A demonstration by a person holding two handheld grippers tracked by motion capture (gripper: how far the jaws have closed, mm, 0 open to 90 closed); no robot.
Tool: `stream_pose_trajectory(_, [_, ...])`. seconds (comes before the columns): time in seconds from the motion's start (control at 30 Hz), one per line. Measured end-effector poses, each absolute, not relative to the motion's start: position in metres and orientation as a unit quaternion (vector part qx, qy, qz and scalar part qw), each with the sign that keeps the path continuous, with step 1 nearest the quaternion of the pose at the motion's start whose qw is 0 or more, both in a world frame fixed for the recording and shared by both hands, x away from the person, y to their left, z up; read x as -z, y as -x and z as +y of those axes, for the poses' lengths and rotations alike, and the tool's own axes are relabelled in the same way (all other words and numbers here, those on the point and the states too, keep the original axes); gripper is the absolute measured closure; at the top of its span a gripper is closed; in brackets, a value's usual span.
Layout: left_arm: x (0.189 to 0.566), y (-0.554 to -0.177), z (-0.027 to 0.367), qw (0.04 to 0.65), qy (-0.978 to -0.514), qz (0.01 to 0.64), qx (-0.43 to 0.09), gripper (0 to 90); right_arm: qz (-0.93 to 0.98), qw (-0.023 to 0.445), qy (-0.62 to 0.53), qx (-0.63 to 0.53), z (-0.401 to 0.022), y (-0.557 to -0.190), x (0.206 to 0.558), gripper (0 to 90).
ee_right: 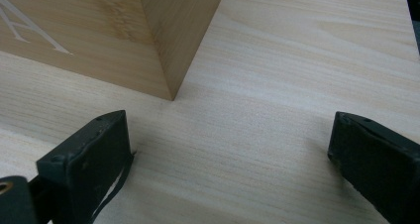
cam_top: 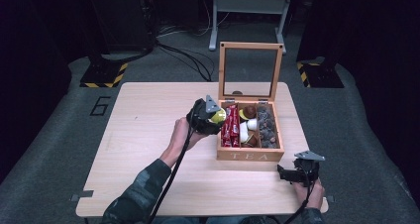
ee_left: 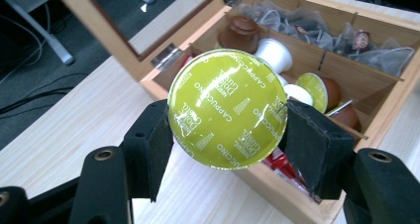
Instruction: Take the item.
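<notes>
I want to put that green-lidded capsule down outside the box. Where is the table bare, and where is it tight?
The table is bare left of the tea box, out to its left edge, and along the far edge beside the raised lid. The front right corner is tight: the right tool sits there by the box. The box's compartments are crowded.

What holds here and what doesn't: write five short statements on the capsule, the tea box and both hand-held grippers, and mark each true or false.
1. The left hand-held gripper is shut on a green-lidded capsule. True.
2. The tea box has its lid closed. False: the lid stands open.
3. The right hand-held gripper holds a tea bag. False: its jaws stand open over bare table.
4. The red packets lie in the box's left compartment. True.
5. The capsule's lid reads ESPRESSO. False: it reads CAPPUCCINO.
</notes>
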State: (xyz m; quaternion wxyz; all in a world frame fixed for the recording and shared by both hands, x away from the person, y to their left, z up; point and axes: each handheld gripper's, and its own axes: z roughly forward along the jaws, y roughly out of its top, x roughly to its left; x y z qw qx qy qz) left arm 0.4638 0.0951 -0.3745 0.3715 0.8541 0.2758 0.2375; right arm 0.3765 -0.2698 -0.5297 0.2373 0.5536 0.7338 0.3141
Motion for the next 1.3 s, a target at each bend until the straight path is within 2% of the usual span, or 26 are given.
stream_pose_trajectory(0.67, [0.38, -0.483, 0.145, 0.369, -0.833, 0.335, -0.24, 37.5, 0.734, 0.238, -0.554, -0.314, -0.27, -0.377, 0.53, 2.0])
stream_pose_trajectory(1.3, [0.405, -0.515, 0.188, 0.349, -0.815, 0.407, -0.221, 37.5, 0.734, 0.237, -0.554, -0.314, -0.27, -0.377, 0.53, 2.0])
